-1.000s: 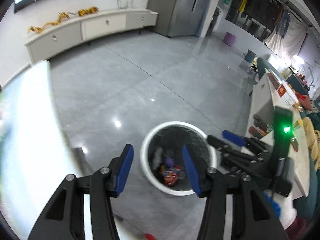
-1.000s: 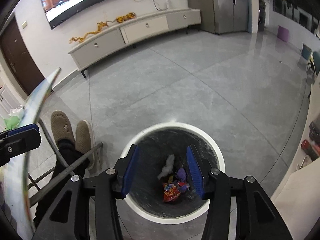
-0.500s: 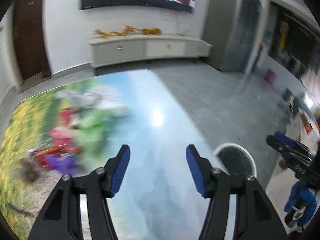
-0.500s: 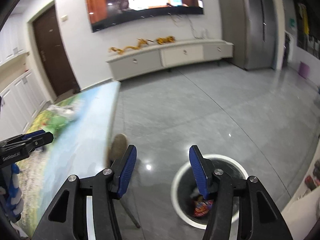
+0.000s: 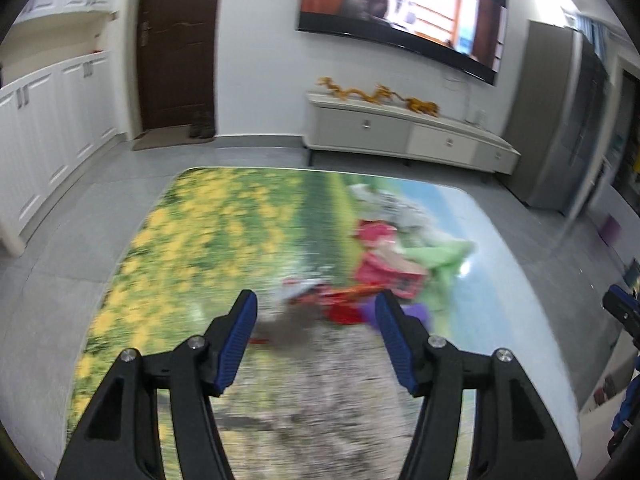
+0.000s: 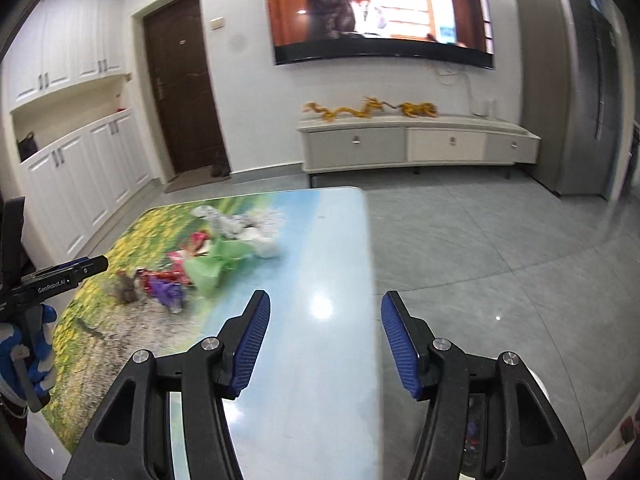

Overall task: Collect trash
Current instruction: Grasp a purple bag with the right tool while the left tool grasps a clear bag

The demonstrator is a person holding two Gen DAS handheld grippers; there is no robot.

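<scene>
Motion-blurred trash pile (image 5: 372,280), perhaps wrappers; bin (image 6: 536,392) mostly hidden.

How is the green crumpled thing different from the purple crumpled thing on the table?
The green wrapper is pale green and the bigger of the two; the purple wrapper is dark and smaller. The green wrapper lies nearer the white crumpled paper; the purple wrapper lies nearer the brown scrap. Both are crumpled trash lying on the table.

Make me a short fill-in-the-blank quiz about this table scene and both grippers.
1. The pile of trash lies on the ____ with the flower print.
2. The left gripper and the right gripper each hold ____.
3. The crumpled bag in the pile is light ____.
4. On the wall above the TV cabinet hangs a ____.

Missing words: table; nothing; green; television
</scene>
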